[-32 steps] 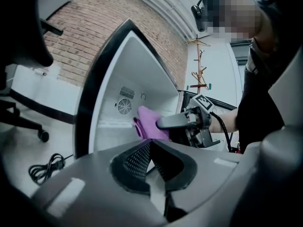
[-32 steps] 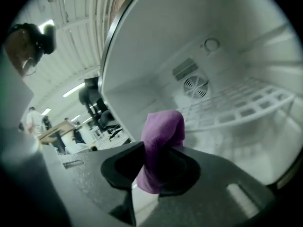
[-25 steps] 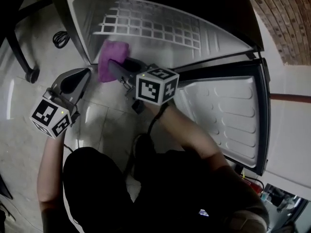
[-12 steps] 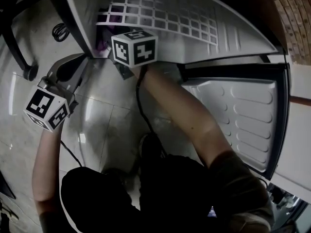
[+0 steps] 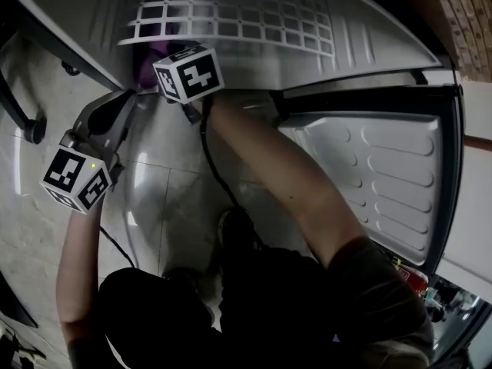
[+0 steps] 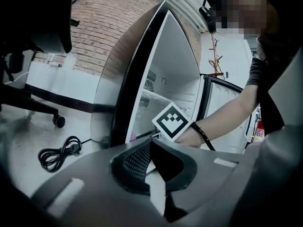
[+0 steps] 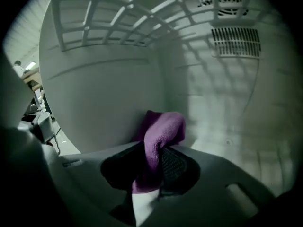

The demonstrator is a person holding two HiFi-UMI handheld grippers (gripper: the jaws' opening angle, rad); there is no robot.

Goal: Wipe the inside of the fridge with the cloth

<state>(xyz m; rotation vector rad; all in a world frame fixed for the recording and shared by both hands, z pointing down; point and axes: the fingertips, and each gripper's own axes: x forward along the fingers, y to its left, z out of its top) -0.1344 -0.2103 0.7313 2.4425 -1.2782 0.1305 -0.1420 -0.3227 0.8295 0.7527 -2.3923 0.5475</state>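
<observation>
**Entry: cloth and right hand-held gripper inside the compartment, left held outside**

The cloth point(image 7: 163, 134), purple, is clamped between the jaws of the right hand-held gripper point(image 7: 154, 162). Its lower part is pinched between the pads. Its free end stands up and forward past the jaw tips, so its long axis runs roughly along the line of the jaws.

In the head view the right hand-held gripper point(image 5: 157, 61) is reached in under the wire shelf point(image 5: 231, 18). A little of the cloth point(image 5: 146, 68) is seen at the left side of the fridge opening.

Surface ahead: the left inner wall point(image 7: 109, 93) and the rear wall with its vent point(image 7: 235, 41) are met at a corner directly beyond the cloth's free end. Whether the cloth touches either surface cannot be told.

The left hand-held gripper point(image 5: 127, 102) is held outside the fridge, just beside its front left edge. Its jaws are drawn together with nothing between them, as the left gripper view shows point(image 6: 151, 162).

Judgement: the wiping falls to the right hand-held gripper alone, the left being outside the compartment. The coming stroke is judged to need a short push forward and left to seat the free end on the wall. The door point(image 5: 377, 175) stands wide to the right, clear of the arm.
</observation>
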